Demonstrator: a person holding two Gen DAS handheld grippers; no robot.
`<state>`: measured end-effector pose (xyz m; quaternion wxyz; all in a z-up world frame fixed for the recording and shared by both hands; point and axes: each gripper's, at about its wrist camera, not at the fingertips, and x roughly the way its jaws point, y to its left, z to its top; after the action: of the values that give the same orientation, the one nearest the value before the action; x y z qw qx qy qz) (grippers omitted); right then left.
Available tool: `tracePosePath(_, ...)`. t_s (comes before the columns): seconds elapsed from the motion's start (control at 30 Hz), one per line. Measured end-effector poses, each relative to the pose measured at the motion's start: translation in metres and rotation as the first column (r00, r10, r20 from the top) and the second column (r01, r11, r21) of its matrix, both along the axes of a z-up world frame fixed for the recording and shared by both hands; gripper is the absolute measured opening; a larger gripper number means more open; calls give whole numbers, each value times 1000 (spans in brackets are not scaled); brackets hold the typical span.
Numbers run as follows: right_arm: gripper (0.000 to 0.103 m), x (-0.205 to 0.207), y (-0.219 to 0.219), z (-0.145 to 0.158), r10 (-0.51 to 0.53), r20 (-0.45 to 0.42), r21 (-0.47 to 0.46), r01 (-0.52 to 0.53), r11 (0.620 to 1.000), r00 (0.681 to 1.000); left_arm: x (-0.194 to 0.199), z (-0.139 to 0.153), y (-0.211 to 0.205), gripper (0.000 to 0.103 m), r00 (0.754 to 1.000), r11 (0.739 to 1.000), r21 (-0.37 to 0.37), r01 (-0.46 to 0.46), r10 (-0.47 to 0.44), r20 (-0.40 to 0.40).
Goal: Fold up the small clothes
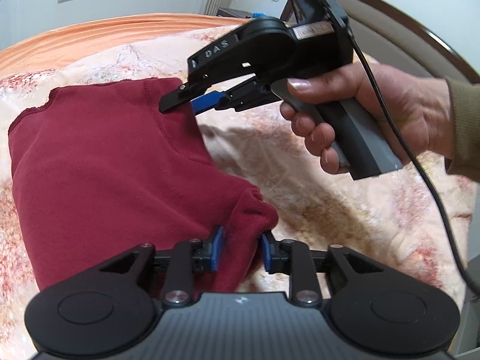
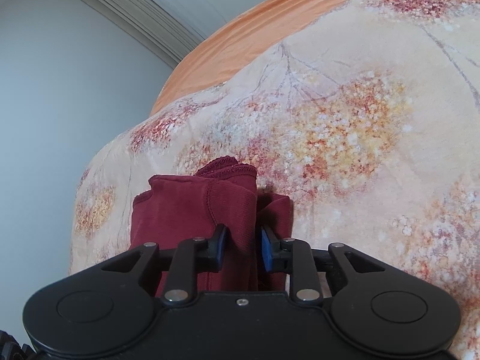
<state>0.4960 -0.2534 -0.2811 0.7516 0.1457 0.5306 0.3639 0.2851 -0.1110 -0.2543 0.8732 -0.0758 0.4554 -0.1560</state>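
Straddling a corner of the folded red garment (image 1: 99,162) on the bed (image 1: 315,186), the left gripper (image 1: 241,247) stands parted, while the right gripper (image 2: 242,246), likewise loosened around an edge, could drag the fold open if lifted carelessly.

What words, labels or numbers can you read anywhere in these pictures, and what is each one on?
"DAS": raised letters on the black body of the right gripper, seen from the left wrist.
Strip label on the same gripper: has markings, too blurred to read.
Small emblem on the left gripper: a mark, not readable text.
Red garment, blanket, walls: no text.
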Motion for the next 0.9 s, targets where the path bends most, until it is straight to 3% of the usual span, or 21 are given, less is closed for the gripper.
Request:
tracePosePath(0.07,32,-6,-5,8,5,18,6,-6,1000,1000,-7,5,7,59,1000,999,-49,3,-2,9)
tracePosePath(0.1,36,-10,-9,11,11,23,14,-12,1000,1000,-10,7,12,61,1000,998,-66,-4,5,12)
tracePosePath(0.37,42,-63,-24,23,70,55,34,-72,997,996,-28,18,65,64,985,977,-129,-171,173,5)
tracePosePath(0.47,44,-86,-20,13,137,80,-75,-131,988,987,-36,21,91,67,969,961,-132,-242,245,10)
tracePosePath(0.53,47,-94,-29,3,133,59,-98,-127,987,989,-40,22,110,71,956,949,-125,-289,292,9)
tracePosePath(0.63,56,-94,-46,0,66,17,-30,-66,997,998,-35,13,143,73,931,924,-123,-363,363,-18)
tracePosePath(0.77,62,-78,-49,-3,6,-28,27,-5,1000,1000,-18,-7,173,73,910,896,-157,-414,406,-86)
tracePosePath(0.9,65,-57,-41,-17,-18,-111,90,28,996,994,0,-28,184,73,898,862,-255,-437,408,-163)
